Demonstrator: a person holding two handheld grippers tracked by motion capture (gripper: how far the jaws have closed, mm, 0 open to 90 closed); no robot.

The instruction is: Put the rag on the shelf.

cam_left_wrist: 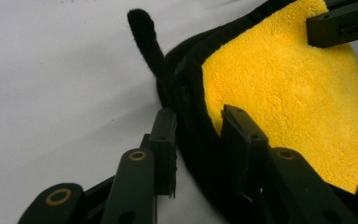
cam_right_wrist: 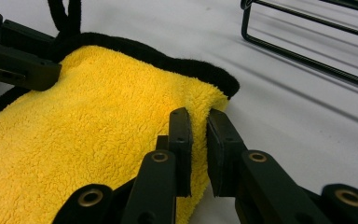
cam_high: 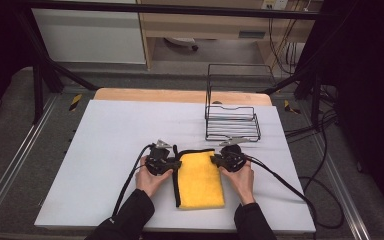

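Jaws astride yellow cloth's (cam_left_wrist: 284, 88) black edge

A black wire rack (cam_high: 231, 121) stood empty on my white table (cam_high: 105, 145), its far edge bare wood.

Fluffy yellow cloth (cam_high: 200, 180), black wire-metal rack (cam_high: 232, 122), matt white tabletop (cam_high: 110, 150)
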